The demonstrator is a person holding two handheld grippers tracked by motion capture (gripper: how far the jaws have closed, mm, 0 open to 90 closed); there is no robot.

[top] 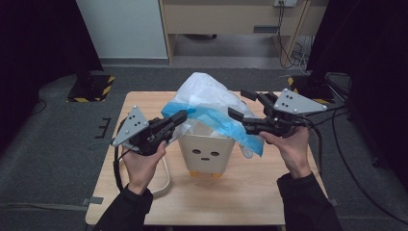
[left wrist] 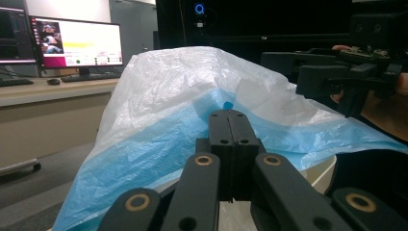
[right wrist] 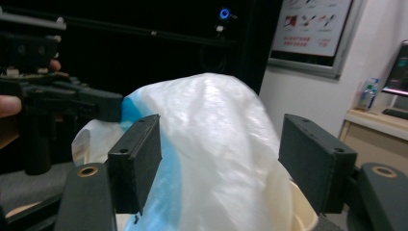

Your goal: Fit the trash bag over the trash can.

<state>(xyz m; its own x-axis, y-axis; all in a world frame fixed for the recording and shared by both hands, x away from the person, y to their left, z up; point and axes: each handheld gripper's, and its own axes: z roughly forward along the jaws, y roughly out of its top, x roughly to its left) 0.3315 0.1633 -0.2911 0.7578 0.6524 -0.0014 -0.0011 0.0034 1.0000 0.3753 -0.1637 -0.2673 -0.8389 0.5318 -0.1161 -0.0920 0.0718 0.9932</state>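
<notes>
Bag [top: 207, 98] peaked upward over bin [top: 208, 155], left gripper [top: 182, 117] jaws clamped on its blue edge, right gripper [top: 243, 103] jaws apart.

Thin crinkled plastic over a smooth matt bin, on wood.
Bag [top: 208, 98]: translucent white film with a blue band, creased, faintly glossy. Bin [top: 208, 154]: cream plastic, smooth, matt. Table [top: 240, 192]: pale wood-grain top, satin. Left gripper [top: 183, 115] and right gripper [top: 240, 103]: matt black plastic jaws, brass-coloured pivot rings, grey flat plates.
</notes>
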